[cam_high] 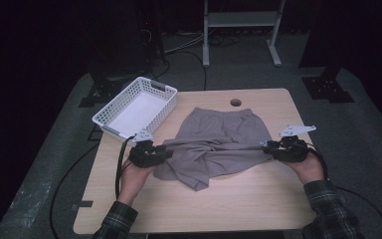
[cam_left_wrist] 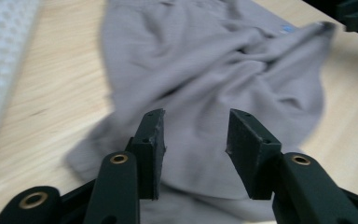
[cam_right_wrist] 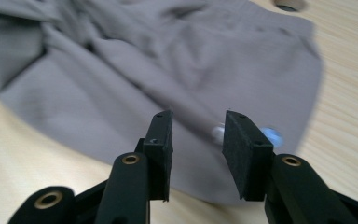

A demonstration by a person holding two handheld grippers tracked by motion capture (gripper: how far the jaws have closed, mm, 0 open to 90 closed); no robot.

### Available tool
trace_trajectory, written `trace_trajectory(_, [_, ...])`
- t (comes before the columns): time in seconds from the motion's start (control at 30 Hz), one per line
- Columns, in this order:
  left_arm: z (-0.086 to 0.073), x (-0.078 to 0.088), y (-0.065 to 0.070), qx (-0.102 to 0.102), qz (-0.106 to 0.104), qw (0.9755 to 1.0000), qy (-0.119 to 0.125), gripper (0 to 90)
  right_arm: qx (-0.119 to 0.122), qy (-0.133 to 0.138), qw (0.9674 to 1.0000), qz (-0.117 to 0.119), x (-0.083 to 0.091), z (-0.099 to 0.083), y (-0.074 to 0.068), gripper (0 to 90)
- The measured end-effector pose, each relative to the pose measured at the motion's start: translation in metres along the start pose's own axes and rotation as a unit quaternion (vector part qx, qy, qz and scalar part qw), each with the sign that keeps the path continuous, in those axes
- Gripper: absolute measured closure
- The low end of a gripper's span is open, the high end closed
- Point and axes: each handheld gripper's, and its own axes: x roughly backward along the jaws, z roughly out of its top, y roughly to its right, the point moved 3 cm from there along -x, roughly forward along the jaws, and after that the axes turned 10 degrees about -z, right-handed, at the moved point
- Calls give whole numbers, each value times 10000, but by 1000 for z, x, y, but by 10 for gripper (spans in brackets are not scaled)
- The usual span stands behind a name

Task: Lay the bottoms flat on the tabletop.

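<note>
Grey shorts (cam_high: 219,144) lie crumpled on the wooden table (cam_high: 258,199), waistband toward the far side. My left gripper (cam_high: 168,149) is at the shorts' left edge and my right gripper (cam_high: 266,146) at their right edge, each held in a hand. In the left gripper view the gripper (cam_left_wrist: 196,130) stands open just above the grey fabric (cam_left_wrist: 205,60), its pads apart with nothing pinched. The right gripper view shows that gripper (cam_right_wrist: 196,133) open as well, over the cloth (cam_right_wrist: 168,60) near a small blue and white tag (cam_right_wrist: 270,135).
A white plastic basket (cam_high: 137,107) sits at the table's far left corner, and its mesh wall (cam_left_wrist: 0,60) appears in the left gripper view. A round hole (cam_high: 236,102) is in the tabletop beyond the shorts. A white frame (cam_high: 241,20) stands behind the table. Cables trail off the left side.
</note>
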Motion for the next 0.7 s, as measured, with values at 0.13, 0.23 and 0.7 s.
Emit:
trace_trajectory(0.13, [1,-14,17,-127,-231,9996,-131,518,107,24,9996,273,-2,4,-23,615])
trace_trajectory(0.23, [-1,-25,28,-221,-382,9987,-259,491,198,-32,9987,464,-8,7,-40,606])
trace_trajectory(0.7, [-10,-55,29,-341,-315,9968,-643,460,668,-297,9926,967,-48,20,-101,597])
